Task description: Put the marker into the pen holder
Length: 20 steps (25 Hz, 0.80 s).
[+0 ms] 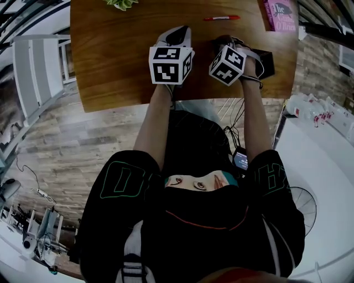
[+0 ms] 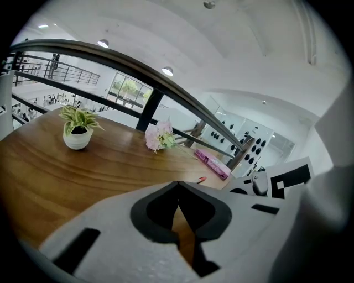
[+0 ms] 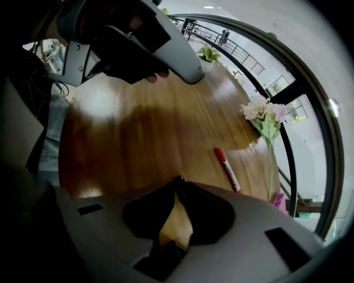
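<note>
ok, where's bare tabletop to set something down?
Biggest free patch: the left half of the table, bordered by the potted plant, the near edge and the left gripper. A narrower bare strip lies between the marker and both grippers. Crowded: around the right gripper, and the far right with flowers and book.

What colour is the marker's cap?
Red. The marker shows best in the right gripper view.
</note>
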### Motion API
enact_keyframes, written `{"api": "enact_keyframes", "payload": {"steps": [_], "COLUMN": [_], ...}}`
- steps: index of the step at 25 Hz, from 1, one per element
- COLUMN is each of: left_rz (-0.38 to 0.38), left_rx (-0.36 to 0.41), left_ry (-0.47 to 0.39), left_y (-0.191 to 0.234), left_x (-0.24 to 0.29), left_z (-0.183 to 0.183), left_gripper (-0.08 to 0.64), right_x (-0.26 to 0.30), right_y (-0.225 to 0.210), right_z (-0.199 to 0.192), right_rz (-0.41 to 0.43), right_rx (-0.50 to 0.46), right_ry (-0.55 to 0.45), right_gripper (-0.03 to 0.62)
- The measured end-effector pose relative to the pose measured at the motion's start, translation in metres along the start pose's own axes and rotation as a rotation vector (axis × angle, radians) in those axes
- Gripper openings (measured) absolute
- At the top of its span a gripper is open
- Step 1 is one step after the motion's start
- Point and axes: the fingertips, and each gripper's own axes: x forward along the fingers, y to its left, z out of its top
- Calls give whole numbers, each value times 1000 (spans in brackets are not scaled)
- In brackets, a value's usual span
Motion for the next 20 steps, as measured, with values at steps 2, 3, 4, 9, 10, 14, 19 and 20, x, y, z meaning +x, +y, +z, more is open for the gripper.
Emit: {"api": "enact_keyframes", "payload": {"steps": [2,3,4,9,10,14,19,20], "left_rz": [5,7,8,10,10,7,3,4], "left_rx": [-4,-6,-7,-6,-5,-1,12,15], "left_ry": [1,2,3,3,4,6,-2,-4], "left_y": [2,3,4,7,6,4,3,3], "left_x": [-2,-3,-3,-7,-8,-8,-11,-12], "left_z": [-1,-1,-2,-3,-4,-5,-1,1], "left_gripper": [9,9,9,9,9,9,9,9], "right_x": [3,5,8,9,9,10,11,10], "right_y": [-1,-1,-1,-3,-2,0,0,0], "right_z": [-1,-2,-2,3,3,2,2,2], "right_rz": [-1,0,1,16,26,48,24,17], "right_rx": [-27,-44,-62,-108,-111,-106,-100,-100], "right_ry": [15,24,31,37,33,21,22,20], "right_gripper": [74,77,81,93,88,68,66,66]}}
